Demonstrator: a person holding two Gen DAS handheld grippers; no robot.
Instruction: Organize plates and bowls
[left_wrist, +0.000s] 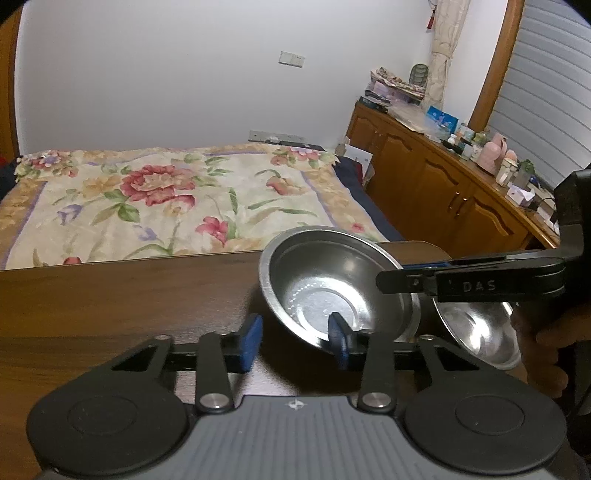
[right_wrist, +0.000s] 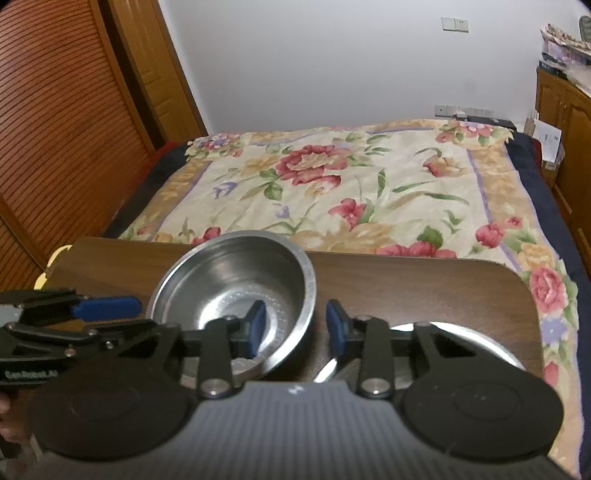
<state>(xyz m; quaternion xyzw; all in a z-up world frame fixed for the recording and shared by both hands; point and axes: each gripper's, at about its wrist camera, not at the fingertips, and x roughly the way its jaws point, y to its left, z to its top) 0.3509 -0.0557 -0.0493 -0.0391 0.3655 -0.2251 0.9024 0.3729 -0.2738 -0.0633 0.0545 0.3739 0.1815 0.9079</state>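
behind the dark wooden table (right_wrist: 406, 288) lies a floral bed. on it a steel bowl (right_wrist: 236, 295) sits tilted; both the right gripper (right_wrist: 295, 325) and the left gripper (left_wrist: 295, 339) straddle its rim, fingers spread. light, rigid, slippery: pinch the rim.

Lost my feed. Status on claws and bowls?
Both claws open: left claw, right claw, each straddling the tilted steel bowl's rim. Second bowl beside it. Nothing blocking.

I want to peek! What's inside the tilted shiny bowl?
No food shows inside the tilted bowl. One blue finger of each gripper pokes in: the left gripper and the right gripper. Those fingers cover small patches of its bottom.
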